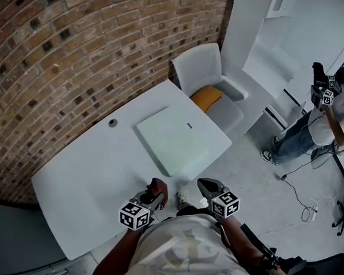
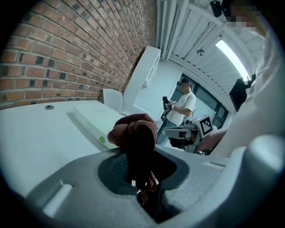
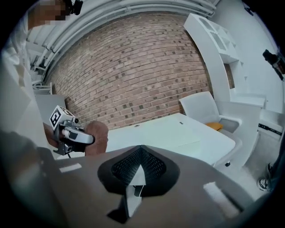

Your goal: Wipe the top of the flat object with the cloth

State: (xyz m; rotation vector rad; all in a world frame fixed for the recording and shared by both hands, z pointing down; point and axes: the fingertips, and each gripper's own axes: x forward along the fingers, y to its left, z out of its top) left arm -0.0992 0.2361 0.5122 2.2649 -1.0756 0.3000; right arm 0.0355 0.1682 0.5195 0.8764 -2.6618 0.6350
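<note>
Left gripper view is showing the left gripper [image 2: 141, 180] clamping a bunched maroon cloth [image 2: 135, 132], soft and probably light, gripped at its gathered end. The right gripper [image 3: 139, 167] is hanging closed, empty. The flat object [image 1: 174, 141] is lying ahead on the tabletop [image 1: 84, 181].

Setting: office-style test room. Brick wall [image 1: 60, 50] spans 9 to 12 o'clock. White table [image 1: 87, 175] centre, white armchair [image 1: 199, 65] at 1 o'clock. Second person [image 1: 320, 129] with marker-cube devices [image 1: 327, 98] at 3 o'clock, floor cables [image 1: 297, 198] at 4 o'clock.
</note>
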